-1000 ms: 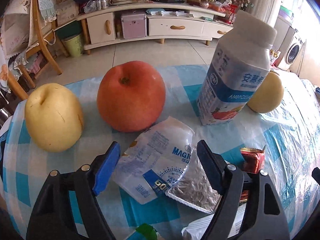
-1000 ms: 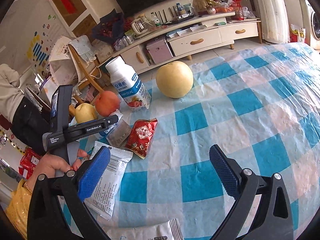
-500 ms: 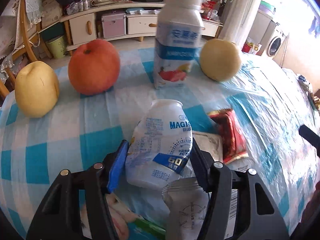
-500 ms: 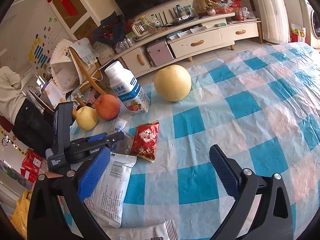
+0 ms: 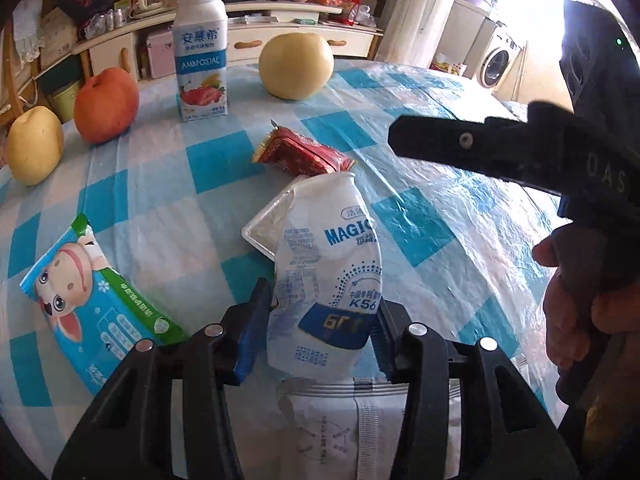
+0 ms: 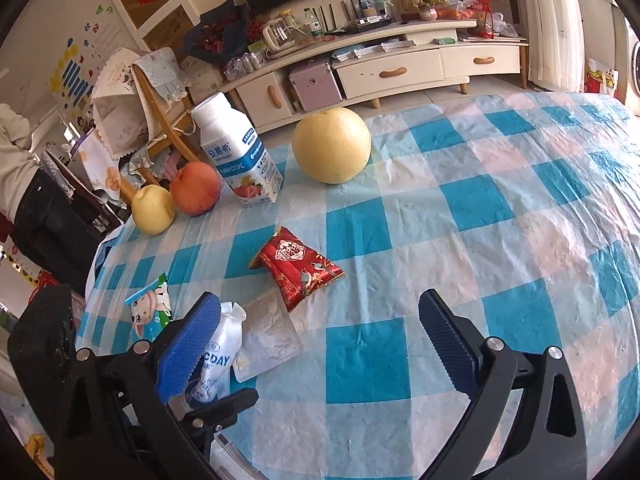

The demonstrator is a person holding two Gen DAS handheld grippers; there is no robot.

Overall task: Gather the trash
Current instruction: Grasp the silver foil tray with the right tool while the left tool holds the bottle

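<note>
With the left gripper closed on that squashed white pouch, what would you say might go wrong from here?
1. The left gripper, whose fingers have just been closing, pinches only the lower end of the crumpled white pouch; the soft pack may fold or slip out.
2. A clear plastic wrapper lies against the pouch and could be dragged along.
3. The right gripper hangs open close by, so the two tools might collide.

Daylight floods in from my right, blowing out the top-right corner by the white front-loading washing machine (image 5: pixel 498 62). Glare on the crinkly blue-checked plastic tablecloth (image 6: pixel 500 208). Sharp centre, fisheye bend w/ dark vignette at edges.
</note>
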